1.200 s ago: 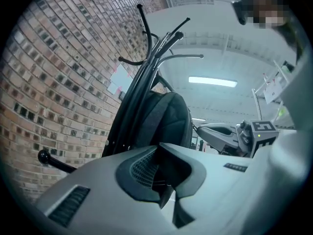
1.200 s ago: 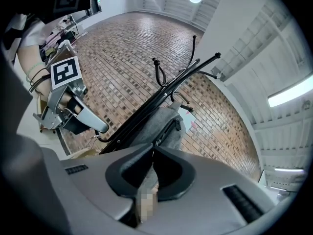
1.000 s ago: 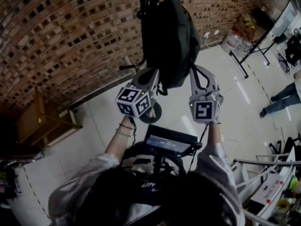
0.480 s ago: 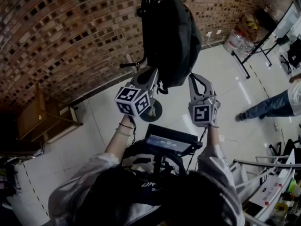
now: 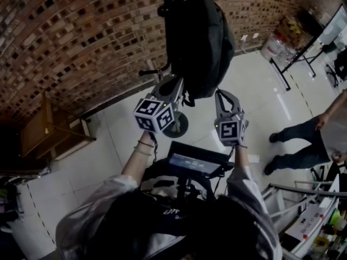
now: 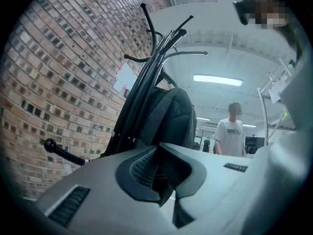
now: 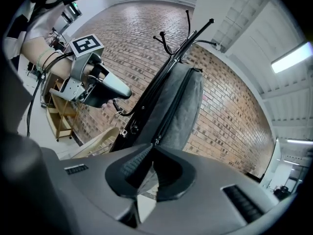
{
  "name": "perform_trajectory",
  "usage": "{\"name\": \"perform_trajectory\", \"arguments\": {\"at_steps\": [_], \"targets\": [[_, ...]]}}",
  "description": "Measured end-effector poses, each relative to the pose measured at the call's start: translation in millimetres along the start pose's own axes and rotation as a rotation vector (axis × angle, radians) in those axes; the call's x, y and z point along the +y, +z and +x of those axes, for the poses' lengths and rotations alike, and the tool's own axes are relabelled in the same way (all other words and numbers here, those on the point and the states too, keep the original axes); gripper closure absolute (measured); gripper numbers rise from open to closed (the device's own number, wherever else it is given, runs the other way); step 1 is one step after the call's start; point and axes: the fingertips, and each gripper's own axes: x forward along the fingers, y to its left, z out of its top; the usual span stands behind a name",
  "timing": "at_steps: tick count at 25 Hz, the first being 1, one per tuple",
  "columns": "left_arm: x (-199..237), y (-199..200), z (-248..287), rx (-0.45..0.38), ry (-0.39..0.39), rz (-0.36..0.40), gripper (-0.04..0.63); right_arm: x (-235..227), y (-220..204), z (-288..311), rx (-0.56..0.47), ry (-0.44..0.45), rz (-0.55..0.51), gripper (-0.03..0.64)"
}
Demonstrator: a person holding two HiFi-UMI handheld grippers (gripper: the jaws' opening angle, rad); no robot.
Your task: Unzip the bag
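A dark backpack [image 5: 198, 37] hangs from a black coat rack [image 5: 176, 124] against a brick wall. My left gripper [image 5: 177, 84] is at the bag's lower left edge, shut on dark fabric of the bag [image 6: 166, 114]. My right gripper [image 5: 219, 93] is just below the bag's lower right side. In the right gripper view its jaws [image 7: 152, 148] meet at the bottom end of the zipper line, pinching the small zipper pull [image 7: 155, 141]. The zipper runs up the grey side of the bag [image 7: 183, 102]. The left gripper [image 7: 126, 93] also shows there, against the bag's other side.
A person's legs [image 5: 295, 145] stand on the pale tiled floor at the right. Another person in a white T-shirt [image 6: 231, 136] stands beyond the bag. A wooden shelf [image 5: 43, 134] is at the left wall. Table legs [image 5: 293, 58] and water bottles [image 5: 268, 46] are at the far right.
My right gripper has come down and slightly left, away from the bag's side toward its bottom. The left gripper has stayed put. The person at the right has walked closer.
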Motion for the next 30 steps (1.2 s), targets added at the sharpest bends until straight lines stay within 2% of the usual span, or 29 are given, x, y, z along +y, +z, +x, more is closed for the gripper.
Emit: {"name": "perform_trajectory", "arguments": {"at_steps": [8, 14, 23, 30], "targets": [[9, -3, -2, 0.001, 0.021, -0.008, 0.588, 12, -33, 13, 0.049, 0.024, 0.090, 0.595], [17, -4, 0, 0.007, 0.026, -0.018, 0.588, 12, -35, 19, 0.046, 0.012, 0.141, 0.595], [24, -6, 8, 0.034, -0.015, -0.019, 0.588, 11, -27, 5, -0.007, -0.021, 0.537, 0.578], [29, -13, 19, 0.061, -0.064, -0.032, 0.588, 9, -22, -12, 0.023, -0.096, 0.693, 0.575]]}}
